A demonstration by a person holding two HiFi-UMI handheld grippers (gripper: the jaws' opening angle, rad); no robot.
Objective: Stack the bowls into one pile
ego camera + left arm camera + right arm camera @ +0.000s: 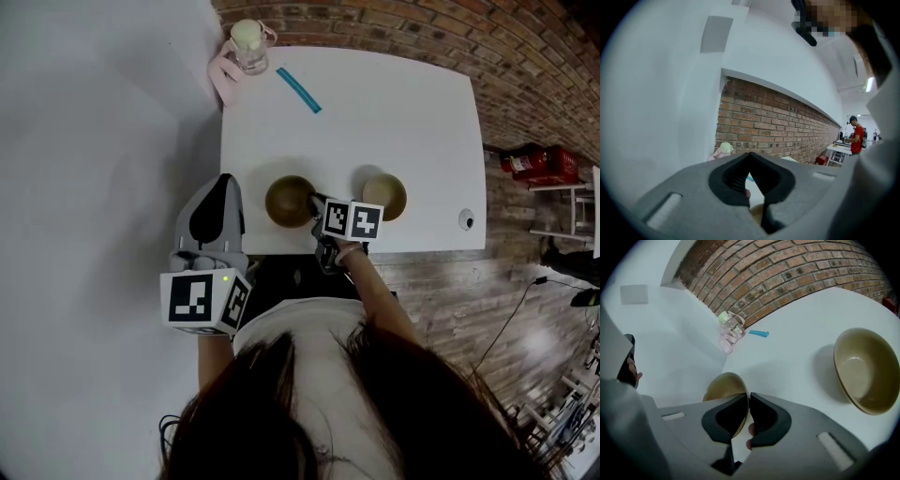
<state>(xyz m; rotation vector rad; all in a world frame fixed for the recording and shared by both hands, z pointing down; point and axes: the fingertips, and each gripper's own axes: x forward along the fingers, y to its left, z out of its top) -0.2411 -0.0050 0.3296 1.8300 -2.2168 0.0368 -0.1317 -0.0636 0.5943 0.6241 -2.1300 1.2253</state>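
Two tan bowls stand apart near the front edge of the white table point(394, 103). My right gripper point(316, 202) is shut on the right rim of the left bowl point(287, 201). In the right gripper view that rim is pinched between the jaws of the right gripper point(748, 397), with the left bowl point(721, 387) just behind them. The other bowl point(385, 195) sits free to the right and, in the right gripper view, this second bowl point(866, 369) shows an empty inside. My left gripper point(223, 182) hangs off the table's left side, shut and empty; its own view shows the left gripper point(750, 154) with its tips meeting.
A clear bottle with a pale green cap point(247, 44) stands at the table's far left corner, and a blue strip point(299, 90) lies beside it. A small white round thing point(466, 219) sits at the front right corner. A red box point(541, 162) is on the brick floor to the right.
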